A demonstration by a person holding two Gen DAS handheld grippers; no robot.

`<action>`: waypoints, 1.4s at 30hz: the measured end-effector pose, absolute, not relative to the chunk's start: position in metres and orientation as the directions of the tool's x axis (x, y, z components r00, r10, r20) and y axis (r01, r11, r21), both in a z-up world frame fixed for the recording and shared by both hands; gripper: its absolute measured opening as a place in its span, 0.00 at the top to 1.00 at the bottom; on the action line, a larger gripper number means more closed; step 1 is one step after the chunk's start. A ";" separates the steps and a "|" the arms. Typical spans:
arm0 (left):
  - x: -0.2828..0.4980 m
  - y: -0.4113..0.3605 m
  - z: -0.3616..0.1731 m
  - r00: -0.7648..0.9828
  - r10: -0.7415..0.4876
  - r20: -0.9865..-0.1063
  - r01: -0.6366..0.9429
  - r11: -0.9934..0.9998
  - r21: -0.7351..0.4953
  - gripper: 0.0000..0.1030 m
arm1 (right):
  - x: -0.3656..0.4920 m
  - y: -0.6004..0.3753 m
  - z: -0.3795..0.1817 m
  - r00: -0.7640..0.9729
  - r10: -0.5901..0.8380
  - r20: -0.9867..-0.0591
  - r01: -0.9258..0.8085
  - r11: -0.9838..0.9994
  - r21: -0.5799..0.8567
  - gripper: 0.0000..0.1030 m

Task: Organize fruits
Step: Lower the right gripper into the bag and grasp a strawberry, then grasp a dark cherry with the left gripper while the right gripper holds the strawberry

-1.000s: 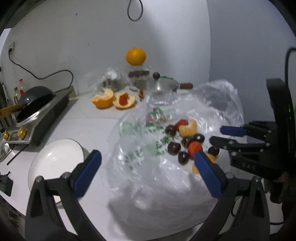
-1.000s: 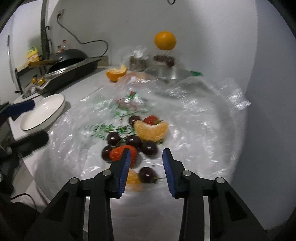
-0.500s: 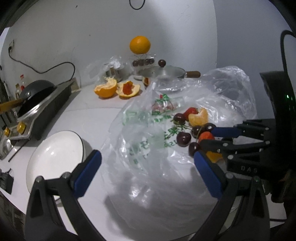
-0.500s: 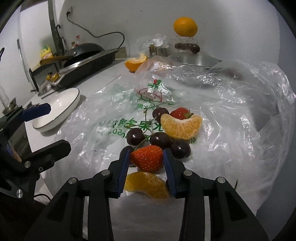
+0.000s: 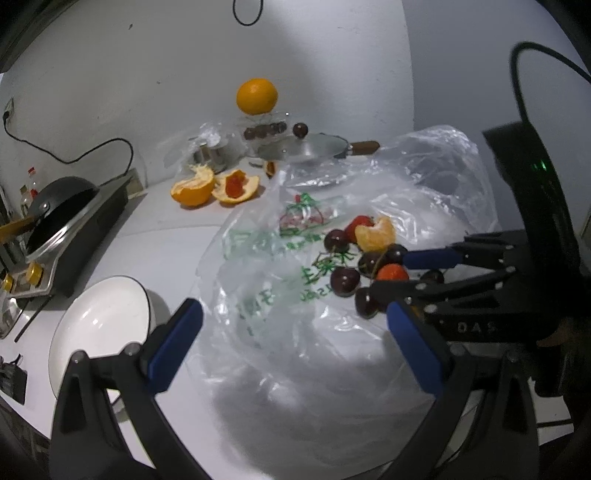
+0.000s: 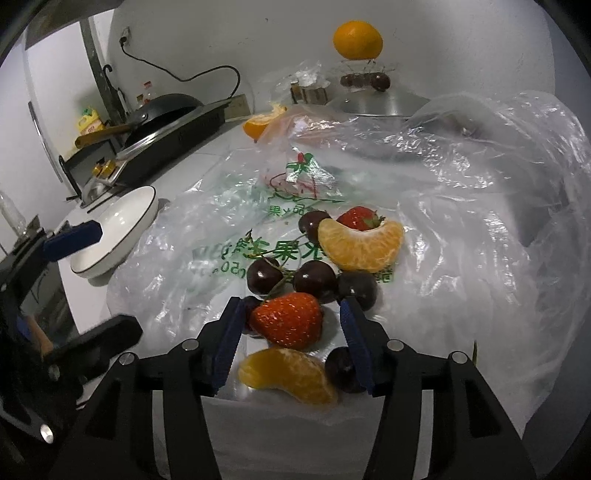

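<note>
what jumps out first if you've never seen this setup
The red strawberry between the right gripper's blue pads, whose jaws have just been opening, amid dark cherries and orange segments on a crinkled plastic bag. Behind, a whole orange perches by the wall.

Home kitchen, black wok (image 6: 162,105) sitting on a countertop stove (image 5: 79,230), lidded steel pan (image 5: 308,146) standing against the wall, white bowl (image 5: 99,328) lying near the counter's front edge
</note>
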State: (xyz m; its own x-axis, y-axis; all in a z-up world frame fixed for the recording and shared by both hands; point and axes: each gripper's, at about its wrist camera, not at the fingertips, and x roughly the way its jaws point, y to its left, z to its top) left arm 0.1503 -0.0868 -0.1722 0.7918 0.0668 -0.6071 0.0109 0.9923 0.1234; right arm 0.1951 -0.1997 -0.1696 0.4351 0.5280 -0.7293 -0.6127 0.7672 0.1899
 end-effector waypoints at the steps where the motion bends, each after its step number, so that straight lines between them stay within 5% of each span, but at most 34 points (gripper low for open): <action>1: 0.150 -0.087 -0.171 0.793 0.068 -0.605 0.010 0.992 0.126 0.02 | 0.195 -0.199 -0.169 0.435 0.526 -0.731 -0.612 0.768 0.189 0.45; 10: 0.146 -0.087 -0.163 0.810 0.083 -0.580 0.014 0.987 0.160 0.02 | 0.188 -0.201 -0.170 0.444 0.519 -0.730 -0.633 0.758 0.154 0.45; 15: 0.147 -0.080 -0.153 0.822 0.098 -0.561 0.002 0.985 0.175 0.03 | 0.189 -0.195 -0.171 0.449 0.516 -0.729 -0.647 0.751 0.132 0.58; 23: 0.157 -0.096 -0.164 0.799 0.069 -0.597 0.062 0.979 0.196 0.03 | 0.186 -0.204 -0.163 0.449 0.551 -0.703 -0.663 0.733 0.151 0.59; 31: 0.174 -0.122 -0.181 0.774 0.020 -0.632 0.158 0.962 0.224 0.18 | 0.178 -0.230 -0.141 0.501 0.567 -0.654 -0.640 0.751 0.161 0.59; 33: 0.183 -0.126 -0.188 0.742 0.008 -0.670 0.176 0.962 0.207 0.33 | 0.177 -0.235 -0.136 0.516 0.565 -0.644 -0.636 0.756 0.155 0.59; 36: 0.195 -0.128 -0.197 0.699 -0.036 -0.714 0.197 0.970 0.143 0.43 | 0.176 -0.239 -0.132 0.533 0.562 -0.632 -0.629 0.763 0.149 0.59; 42: 0.207 -0.128 -0.207 0.662 -0.064 -0.746 0.204 0.974 0.097 0.53 | 0.179 -0.247 -0.134 0.542 0.552 -0.634 -0.610 0.777 0.155 0.59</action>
State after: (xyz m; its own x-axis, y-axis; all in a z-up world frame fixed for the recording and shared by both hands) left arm 0.2068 -0.1283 -0.2070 0.6624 -0.0638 -0.7465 0.2035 0.9742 0.0973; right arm 0.1787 -0.2475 -0.1343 0.5418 0.5516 -0.6342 -0.6099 0.7772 0.1550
